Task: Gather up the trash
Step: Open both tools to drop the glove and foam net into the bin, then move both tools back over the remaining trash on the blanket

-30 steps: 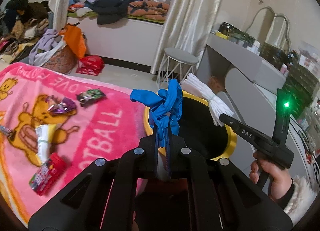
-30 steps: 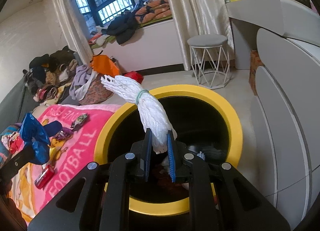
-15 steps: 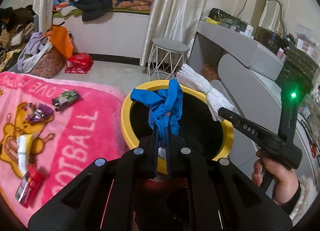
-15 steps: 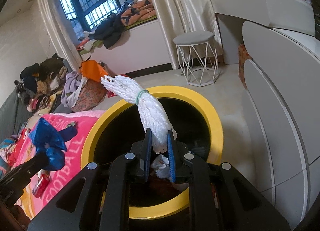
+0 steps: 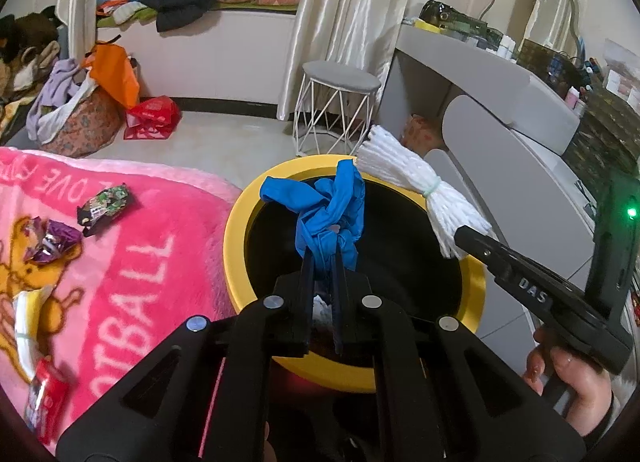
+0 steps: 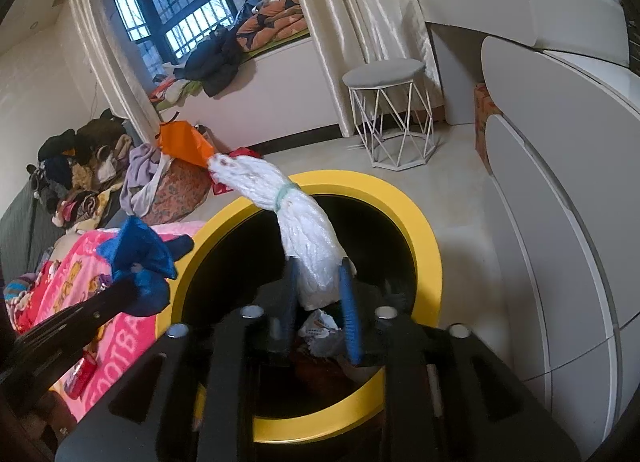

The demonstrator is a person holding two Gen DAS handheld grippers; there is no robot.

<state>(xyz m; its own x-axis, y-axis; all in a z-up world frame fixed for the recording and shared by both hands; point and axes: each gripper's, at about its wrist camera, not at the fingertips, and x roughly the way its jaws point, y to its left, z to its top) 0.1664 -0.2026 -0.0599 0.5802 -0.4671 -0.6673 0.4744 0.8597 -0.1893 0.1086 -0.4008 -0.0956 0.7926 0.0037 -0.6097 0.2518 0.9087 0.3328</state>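
My left tool [image 5: 322, 262] tilts downward, clamped on the knotted blue glove [image 5: 328, 209], which hangs over the yellow-rimmed bin [image 5: 236, 229] just ahead. My right tool [image 6: 320, 290], angled down likewise, is opening around the white string bundle [image 6: 308, 234] above that bin's mouth.

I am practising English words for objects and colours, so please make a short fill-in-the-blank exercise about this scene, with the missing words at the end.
1. The left gripper is shut on a crumpled ____ glove.
2. The bin below both grippers has a ____ rim.
3. The right gripper, its jaws opening, has a white ____ bundle between them.
4. Snack wrappers lie on a ____ blanket.

Missing words: blue; yellow; string; pink
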